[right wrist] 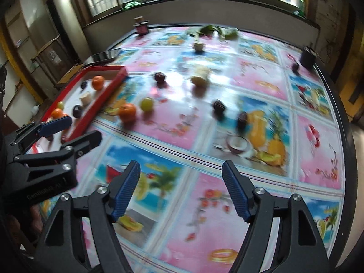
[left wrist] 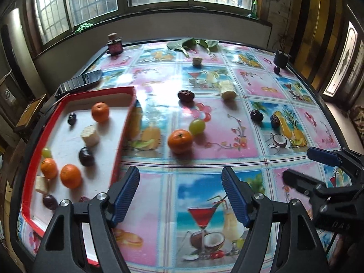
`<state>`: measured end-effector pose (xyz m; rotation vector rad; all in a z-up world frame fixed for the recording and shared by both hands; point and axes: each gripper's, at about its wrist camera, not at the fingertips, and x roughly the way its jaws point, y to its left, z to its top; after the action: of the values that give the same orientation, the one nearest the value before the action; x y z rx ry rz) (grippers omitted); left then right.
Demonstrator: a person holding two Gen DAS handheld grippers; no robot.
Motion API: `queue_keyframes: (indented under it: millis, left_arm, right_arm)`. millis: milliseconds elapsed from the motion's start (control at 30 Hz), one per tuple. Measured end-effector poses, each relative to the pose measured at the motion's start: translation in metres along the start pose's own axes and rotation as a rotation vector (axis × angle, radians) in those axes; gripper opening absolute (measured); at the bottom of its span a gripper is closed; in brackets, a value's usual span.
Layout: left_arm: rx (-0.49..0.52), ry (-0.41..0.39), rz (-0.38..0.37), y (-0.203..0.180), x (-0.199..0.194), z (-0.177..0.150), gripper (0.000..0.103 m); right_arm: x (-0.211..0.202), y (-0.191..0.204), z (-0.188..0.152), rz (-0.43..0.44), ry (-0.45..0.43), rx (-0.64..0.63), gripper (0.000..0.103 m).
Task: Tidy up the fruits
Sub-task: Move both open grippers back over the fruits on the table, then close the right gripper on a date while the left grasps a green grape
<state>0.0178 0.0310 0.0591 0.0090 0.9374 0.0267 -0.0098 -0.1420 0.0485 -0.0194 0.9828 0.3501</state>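
Note:
A red-rimmed white tray point(left wrist: 124, 134) on the left of the table holds several fruits: oranges, dark plums, a green grape and banana pieces. Loose on the patterned tablecloth lie an orange point(left wrist: 180, 141), a green grape point(left wrist: 197, 126), a dark plum point(left wrist: 186, 95), a banana piece point(left wrist: 228, 89) and two more dark plums point(left wrist: 257, 115). My left gripper point(left wrist: 180, 175) hangs open and empty just right of the tray's near corner, in front of the loose orange. My right gripper point(right wrist: 180, 168) is open and empty over bare cloth, with the left gripper point(right wrist: 84, 128) beside it.
A phone point(left wrist: 78, 83) lies behind the tray. At the far edge stand a small bottle point(left wrist: 115, 45), green leaves point(left wrist: 193, 44) and a dark cup point(left wrist: 281, 59) with a small plum point(left wrist: 277, 69) beside it. Another banana piece point(left wrist: 197, 60) lies near the leaves.

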Motion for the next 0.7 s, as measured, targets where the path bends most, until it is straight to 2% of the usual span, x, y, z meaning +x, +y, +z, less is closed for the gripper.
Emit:
queue_keyframes:
  millis: [233,367,567,700]
  left_arm:
    - [0.026,0.043,0.003,-0.012,0.024,0.010,0.074]
    - [0.036,0.059,-0.009,-0.011,0.032,0.017,0.074]
    - [0.041,0.069,-0.026,-0.004,0.037,0.025,0.074]
    - [0.060,0.076,-0.050,0.002,0.038,0.027,0.074]
  right_arm:
    - [0.010,-0.081,-0.011,-0.069,0.024,0.134,0.075]
    - [0.025,-0.108,-0.006,-0.043,0.051,0.189,0.075]
    - [0.047,-0.100,0.020,0.004,0.035,0.106,0.076]
    - [0.064,-0.079,0.036,-0.024,0.026,-0.009,0.076]
